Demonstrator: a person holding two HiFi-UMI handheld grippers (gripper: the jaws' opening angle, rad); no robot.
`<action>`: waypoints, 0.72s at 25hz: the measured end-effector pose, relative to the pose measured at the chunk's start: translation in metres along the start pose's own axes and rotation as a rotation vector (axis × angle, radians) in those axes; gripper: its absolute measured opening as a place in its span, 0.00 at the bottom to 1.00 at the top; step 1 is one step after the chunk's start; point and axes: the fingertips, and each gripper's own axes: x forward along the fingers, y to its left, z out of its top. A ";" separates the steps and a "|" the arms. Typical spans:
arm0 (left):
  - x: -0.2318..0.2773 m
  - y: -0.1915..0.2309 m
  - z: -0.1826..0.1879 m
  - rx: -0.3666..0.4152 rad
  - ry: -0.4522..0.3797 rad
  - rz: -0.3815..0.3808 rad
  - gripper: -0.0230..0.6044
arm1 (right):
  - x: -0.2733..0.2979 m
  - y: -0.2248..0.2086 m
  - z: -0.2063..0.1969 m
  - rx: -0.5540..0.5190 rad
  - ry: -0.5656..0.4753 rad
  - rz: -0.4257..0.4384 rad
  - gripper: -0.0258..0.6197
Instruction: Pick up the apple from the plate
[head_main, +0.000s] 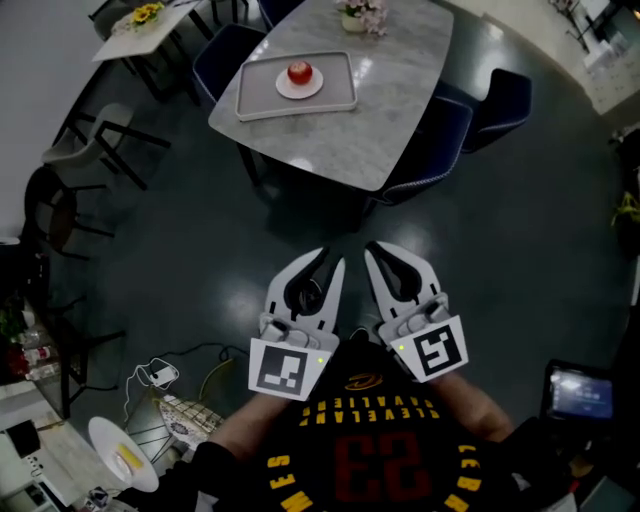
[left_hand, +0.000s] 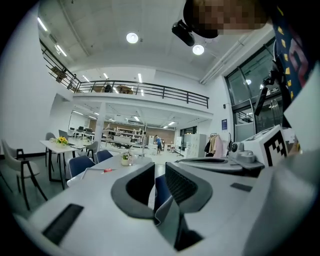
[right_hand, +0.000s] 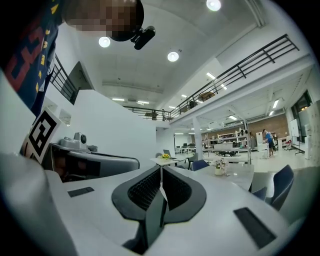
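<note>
1. Nearest to the camera: dark jersey (head_main: 380, 465) with yellow and red print, at the near edge of the head view.
2. Just beyond it, left hand-held gripper (head_main: 332, 257) and right hand-held gripper (head_main: 372, 250), side by side above the dark floor (head_main: 200, 240), both pointing far, toward the table (head_main: 400, 110).
3. Left hand-held gripper: jaws a little apart, with only a narrow gap and nothing between them. Right hand-held gripper: jaws pressed together, also empty.
4. Far ahead, well apart from both tools: red apple (head_main: 299, 72), upright on a small white plate (head_main: 318, 89), itself resting in a pale tray (head_main: 258, 95) on the left part of the table.
5. Seemingly a carrying posture: held low and close to the body, likely for walking up to the table before any reach.
6. Placed in the middle of the plate and free on all sides, so probably easy to take from above; round and smooth, so likely to roll if squeezed off-centre.
7. Also on the table: pot of flowers (head_main: 362, 12) at the far edge, away from the tray. Dark blue chairs (head_main: 445, 130) around the table, one on the near right side, possibly in the way of the approach.
8. Not yet begun: opening wider, reaching, closing on the apple.
</note>
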 end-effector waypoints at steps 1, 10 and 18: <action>0.002 0.009 0.001 -0.006 -0.002 -0.004 0.15 | 0.009 0.001 0.001 -0.005 0.002 0.000 0.05; 0.010 0.099 0.020 -0.043 -0.041 -0.011 0.15 | 0.096 0.019 0.008 -0.038 0.050 0.000 0.05; 0.009 0.153 0.025 -0.058 -0.066 0.013 0.14 | 0.145 0.036 0.005 -0.065 0.082 0.014 0.05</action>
